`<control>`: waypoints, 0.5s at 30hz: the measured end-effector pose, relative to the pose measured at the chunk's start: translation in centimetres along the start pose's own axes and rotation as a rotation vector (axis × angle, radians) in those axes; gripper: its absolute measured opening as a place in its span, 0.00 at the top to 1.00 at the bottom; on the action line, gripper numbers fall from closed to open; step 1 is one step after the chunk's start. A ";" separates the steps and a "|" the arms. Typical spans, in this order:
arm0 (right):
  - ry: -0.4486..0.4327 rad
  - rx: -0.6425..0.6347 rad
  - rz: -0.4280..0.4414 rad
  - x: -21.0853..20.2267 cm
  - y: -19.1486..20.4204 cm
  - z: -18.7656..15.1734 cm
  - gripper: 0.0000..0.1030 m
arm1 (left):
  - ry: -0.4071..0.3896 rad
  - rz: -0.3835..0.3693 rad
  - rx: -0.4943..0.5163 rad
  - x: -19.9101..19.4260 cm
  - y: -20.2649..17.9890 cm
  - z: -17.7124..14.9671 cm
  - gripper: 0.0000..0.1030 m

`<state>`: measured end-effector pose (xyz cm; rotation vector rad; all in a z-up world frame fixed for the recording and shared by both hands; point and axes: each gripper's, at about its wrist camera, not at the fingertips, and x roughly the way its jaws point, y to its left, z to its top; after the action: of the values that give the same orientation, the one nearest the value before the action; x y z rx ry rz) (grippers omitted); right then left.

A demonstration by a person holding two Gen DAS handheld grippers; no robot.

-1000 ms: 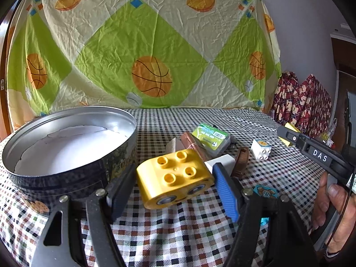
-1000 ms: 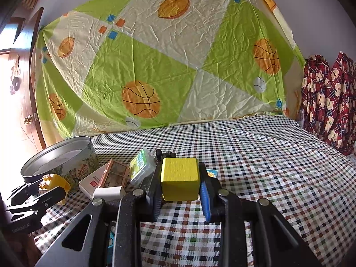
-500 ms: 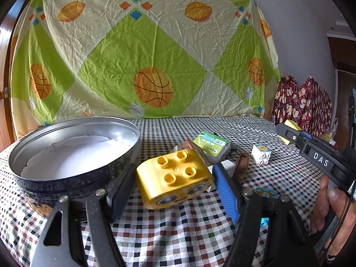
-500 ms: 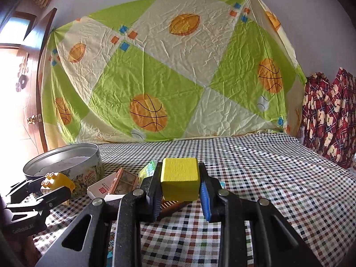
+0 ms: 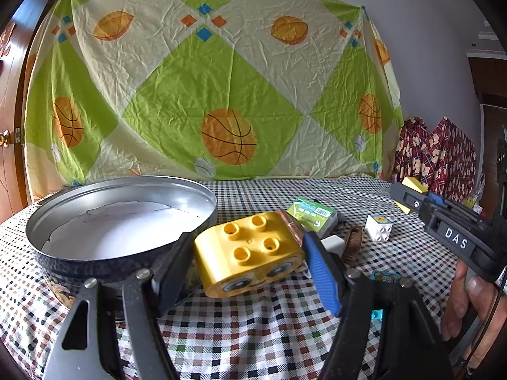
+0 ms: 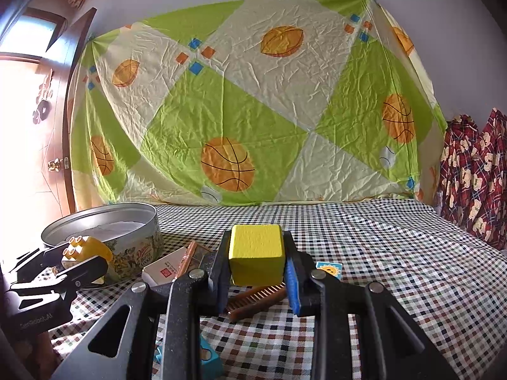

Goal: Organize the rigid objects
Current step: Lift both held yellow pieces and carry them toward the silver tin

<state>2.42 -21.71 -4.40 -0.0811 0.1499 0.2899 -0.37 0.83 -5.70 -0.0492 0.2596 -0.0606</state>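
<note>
Backdrop: crinkled cotton sheet [image 5: 221, 95] with green and cream diamonds and orange basketball prints is hanging behind the table
Surface: soft checked tablecloth [image 5: 253, 332] in white, black, brown and green is covering the table, wrinkling slightly
Left gripper [image 5: 250, 253]: its black pad and ribbed blue pad are pinching a glossy yellow plastic toy brick [image 5: 250, 250] with four round studs on top and cartoon eyes on its front, held tilted just beside the tin's wall
Right gripper [image 6: 256, 261]: its pads are clamping a matte yellow foam-like cube [image 6: 256, 253] with rounded edges, held above the cloth; a person's hand [image 5: 475, 304] is gripping its handle
Container: round metal biscuit tin [image 5: 120, 221] with shiny inner wall and printed dark outside is sitting open at the left; white paper liner [image 5: 117, 231] with a torn edge is lying on its bottom, nothing else visible inside
Loose pieces: green-labelled clear plastic box [image 5: 312, 217], small white studded cube [image 5: 378, 228], brown toothed comb [image 6: 256, 299] and flat white carton [image 6: 164, 267] are lying together right of the tin
Near edge: turquoise plastic block [image 6: 206, 356] is sitting below the right gripper
</note>
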 end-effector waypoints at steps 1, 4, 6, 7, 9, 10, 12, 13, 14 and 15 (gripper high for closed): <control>0.000 -0.002 0.002 0.0 0.2 0.0 0.70 | -0.006 -0.001 -0.001 -0.1 0.1 0.0 0.31; -0.001 -0.011 0.014 0.1 0.9 0.0 0.70 | -0.026 0.005 0.003 -0.4 0.3 0.0 0.31; 0.001 -0.019 0.021 0.1 1.3 0.0 0.70 | -0.038 0.012 0.008 -0.7 0.5 -0.1 0.31; 0.000 -0.021 0.024 0.1 1.5 0.0 0.70 | -0.043 0.016 0.009 -0.8 0.6 -0.1 0.31; 0.002 -0.027 0.032 0.2 2.0 0.0 0.70 | -0.055 0.022 0.010 -1.0 0.7 -0.1 0.31; 0.002 -0.029 0.034 0.2 2.1 -0.1 0.70 | -0.062 0.026 0.013 -1.1 0.8 -0.1 0.31; 0.001 -0.035 0.041 0.3 2.5 -0.1 0.70 | -0.081 0.036 0.018 -1.5 1.0 0.0 0.31; 0.002 -0.037 0.044 0.3 2.7 -0.1 0.70 | -0.091 0.041 0.021 -1.7 1.1 0.0 0.31; 0.004 -0.041 0.047 0.4 2.9 -0.1 0.70 | -0.100 0.043 0.025 -1.9 1.2 0.0 0.31; 0.006 -0.043 0.051 0.4 3.1 -0.1 0.70 | -0.109 0.047 0.028 -2.0 1.3 0.1 0.31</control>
<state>1.88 -18.61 -4.73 -0.1212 0.1516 0.3442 -2.26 2.25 -5.19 -0.0184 0.1505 -0.0147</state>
